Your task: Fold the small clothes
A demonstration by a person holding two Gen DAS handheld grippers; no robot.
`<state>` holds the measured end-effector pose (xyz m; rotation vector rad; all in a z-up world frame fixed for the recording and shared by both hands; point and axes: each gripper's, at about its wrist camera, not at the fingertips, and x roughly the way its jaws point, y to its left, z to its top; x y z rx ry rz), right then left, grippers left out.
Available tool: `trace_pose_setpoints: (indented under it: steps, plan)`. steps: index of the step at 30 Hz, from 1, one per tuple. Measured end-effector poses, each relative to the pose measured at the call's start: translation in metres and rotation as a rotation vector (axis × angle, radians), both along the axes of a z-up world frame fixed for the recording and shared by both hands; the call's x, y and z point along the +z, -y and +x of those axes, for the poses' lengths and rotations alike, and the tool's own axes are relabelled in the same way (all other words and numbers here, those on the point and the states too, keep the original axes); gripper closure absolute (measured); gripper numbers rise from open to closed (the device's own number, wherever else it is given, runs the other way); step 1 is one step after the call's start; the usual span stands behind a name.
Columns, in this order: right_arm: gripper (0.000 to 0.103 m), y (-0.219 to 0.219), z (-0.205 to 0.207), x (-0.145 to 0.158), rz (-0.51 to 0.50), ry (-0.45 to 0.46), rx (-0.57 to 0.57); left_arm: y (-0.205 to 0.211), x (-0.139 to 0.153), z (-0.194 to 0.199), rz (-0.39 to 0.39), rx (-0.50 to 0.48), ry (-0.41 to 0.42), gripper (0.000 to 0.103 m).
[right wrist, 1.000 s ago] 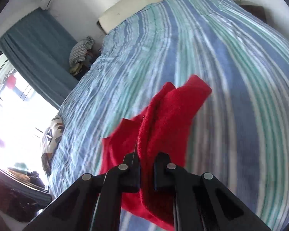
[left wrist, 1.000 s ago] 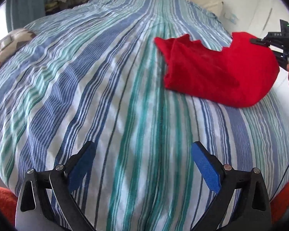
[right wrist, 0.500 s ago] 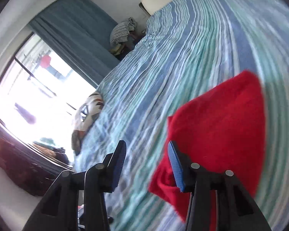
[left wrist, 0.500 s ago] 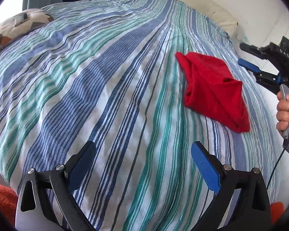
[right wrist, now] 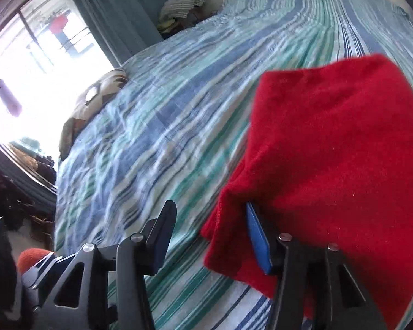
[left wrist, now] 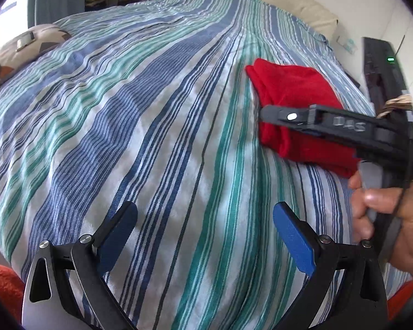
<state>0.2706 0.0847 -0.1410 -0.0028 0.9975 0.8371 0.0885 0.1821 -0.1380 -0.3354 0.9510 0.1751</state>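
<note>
The red garment [right wrist: 330,159] lies folded on the striped bed [left wrist: 151,126], draped against your right gripper's [right wrist: 214,228] right finger. That gripper's jaws have just been opening and clamp nothing. Your left gripper [left wrist: 205,225] stands wide open over bare sheet, the garment ahead to its right.

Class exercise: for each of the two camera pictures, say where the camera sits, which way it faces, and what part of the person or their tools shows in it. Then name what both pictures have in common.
Left wrist: sits on the left gripper, facing down across the striped bedspread; shows its own open fingers, plus the right gripper and the hand holding it.
Right wrist: sits on the right gripper, facing over the bed toward the window; shows its own fingers, apart, at the edge of the red cloth.
Shared: red cloth, bedspread, patterned pillow, curtain.
</note>
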Motion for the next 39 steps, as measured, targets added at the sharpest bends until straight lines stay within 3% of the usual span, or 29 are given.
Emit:
trace_pose_setpoints:
  steps: [2,6,8,9,10,11,12,13,16,17,20,21,22,25,29,31,36,39]
  plan:
    - [0.050,0.024,-0.009,0.035,0.047,0.080,0.035,-0.003,0.001,0.000,-0.019,0.009,0.013,0.004]
    - [0.050,0.093,-0.024,0.073,0.046,0.177,-0.074,-0.003,0.004,0.003,-0.060,0.001,0.033,0.004]
    - [0.053,0.109,-0.027,0.063,-0.018,0.174,-0.120,0.004,0.010,0.003,-0.067,-0.034,0.071,0.004]
    - [0.058,0.110,-0.023,0.048,-0.039,0.129,-0.126,0.008,0.012,0.003,-0.067,-0.052,0.089,0.004]
    - [0.072,0.109,-0.019,0.030,-0.054,0.070,-0.129,0.012,0.015,0.003,-0.072,-0.072,0.105,0.004]
    - [0.080,0.104,-0.015,0.009,-0.068,0.001,-0.127,0.016,0.016,0.003,-0.085,-0.099,0.121,0.004]
    - [0.080,0.098,-0.013,-0.016,-0.077,-0.081,-0.121,0.020,0.018,0.003,-0.099,-0.120,0.128,0.004]
    - [0.080,0.092,-0.013,-0.030,-0.076,-0.105,-0.126,0.022,0.019,0.005,-0.119,-0.138,0.128,0.004]
    - [0.078,0.096,-0.025,-0.016,0.009,-0.041,-0.169,0.019,0.028,0.019,-0.193,-0.169,0.143,0.012]
    - [0.071,0.104,-0.030,-0.007,0.055,-0.037,-0.174,0.017,0.032,0.027,-0.219,-0.179,0.155,0.014]
    - [0.064,0.133,-0.062,0.018,0.103,0.032,-0.176,0.016,0.041,0.062,-0.276,-0.242,0.159,0.028]
    - [0.064,0.143,-0.074,0.022,0.103,0.040,-0.167,0.019,0.041,0.083,-0.277,-0.280,0.138,0.036]
    - [0.064,0.150,-0.085,0.024,0.096,0.042,-0.163,0.021,0.039,0.101,-0.271,-0.306,0.109,0.050]
    - [0.064,0.176,-0.122,0.020,0.083,0.032,-0.172,0.029,0.025,0.145,-0.251,-0.360,0.006,0.078]
    - [0.063,0.202,-0.163,0.000,0.086,-0.041,-0.204,0.042,0.005,0.178,-0.183,-0.395,-0.124,0.079]
    - [0.063,0.206,-0.174,-0.008,0.068,-0.060,-0.198,0.044,0.000,0.183,-0.187,-0.393,-0.131,0.096]
    - [0.063,0.207,-0.171,-0.002,0.091,-0.031,-0.192,0.041,0.029,0.177,-0.094,-0.346,-0.020,0.097]
    - [0.063,0.205,-0.167,-0.005,0.097,-0.036,-0.201,0.033,-0.002,0.185,-0.039,-0.332,-0.128,0.097]
